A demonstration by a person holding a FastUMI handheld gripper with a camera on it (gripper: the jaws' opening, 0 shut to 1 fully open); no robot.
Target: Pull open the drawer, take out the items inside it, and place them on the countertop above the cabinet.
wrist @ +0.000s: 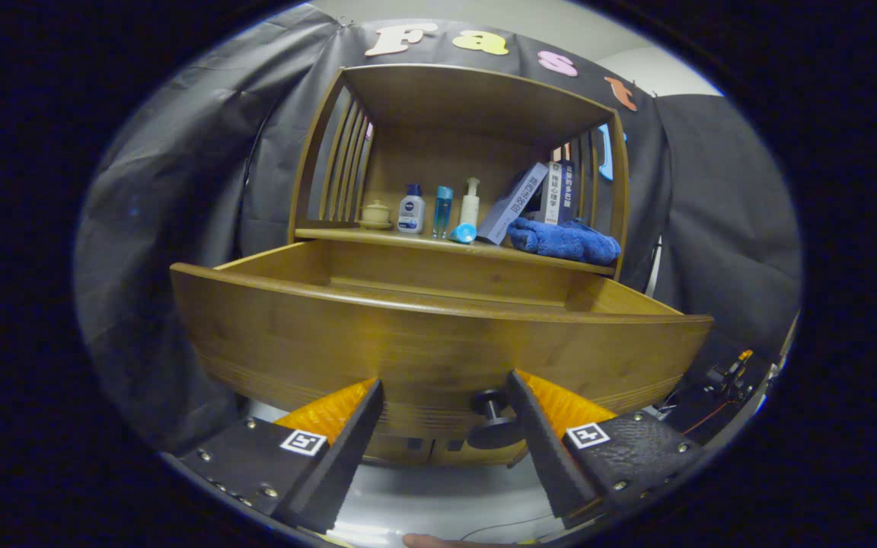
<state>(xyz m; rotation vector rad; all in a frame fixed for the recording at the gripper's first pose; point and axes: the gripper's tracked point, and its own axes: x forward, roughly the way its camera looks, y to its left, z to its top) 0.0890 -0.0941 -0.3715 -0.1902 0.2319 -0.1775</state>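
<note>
Gripper view: your gripper [444, 426] stands apart, clamped on nothing; the knob [493, 415] sits beside the right finger. The drawer [438, 335] is out, its contents hidden. Reach in blind and you may strike the front panel.

The tall front of the drawer [438, 342] hides what lies inside it, so nothing in there can be seen. The knob [493, 415] is partly hidden behind one finger of the open tongs [446, 411]. The books [537, 199] are too small to read.
</note>
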